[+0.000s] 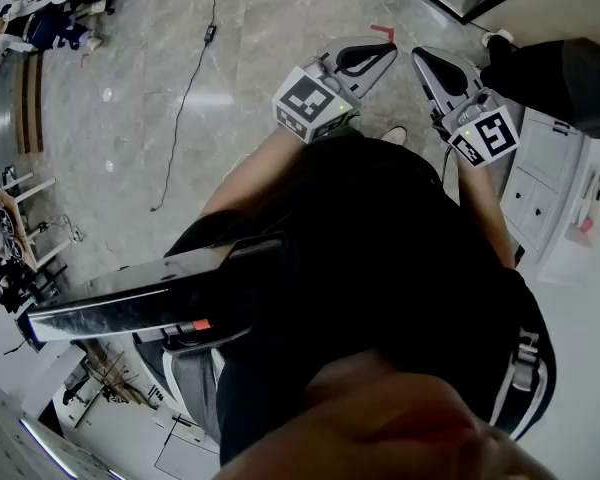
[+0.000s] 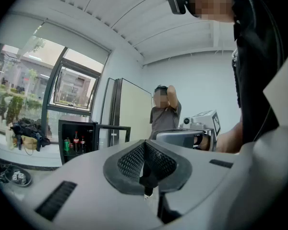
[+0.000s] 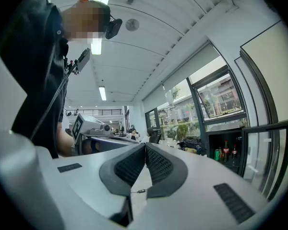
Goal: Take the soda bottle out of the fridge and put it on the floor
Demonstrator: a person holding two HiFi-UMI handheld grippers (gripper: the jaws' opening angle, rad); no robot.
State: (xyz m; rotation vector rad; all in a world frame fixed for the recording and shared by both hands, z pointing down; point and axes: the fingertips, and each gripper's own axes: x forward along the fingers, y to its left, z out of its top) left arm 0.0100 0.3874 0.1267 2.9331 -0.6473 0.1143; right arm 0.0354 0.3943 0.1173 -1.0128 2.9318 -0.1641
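Note:
A small black fridge [image 2: 77, 122] stands open far off by the windows, seen in both gripper views. Inside it are dark soda bottles [image 2: 76, 142] with red labels and a green can [image 2: 66, 145]. The right gripper view shows the same fridge [image 3: 223, 134] with its bottles [image 3: 225, 151] and its glass door [image 3: 266, 152] swung open. My left gripper [image 2: 145, 147] is shut with nothing in it, and so is my right gripper [image 3: 145, 147]. In the head view the left gripper [image 1: 378, 55] and the right gripper [image 1: 428, 63] are held side by side over the marble floor, far from the fridge.
A person [image 2: 164, 114] stands beside a tall cabinet [image 2: 129, 114] right of the fridge. A black cable [image 1: 185, 88] runs across the floor. White drawers [image 1: 540, 183] stand at the right. Bags lie on the window ledge [image 2: 26, 131]. My dark clothing fills the lower head view.

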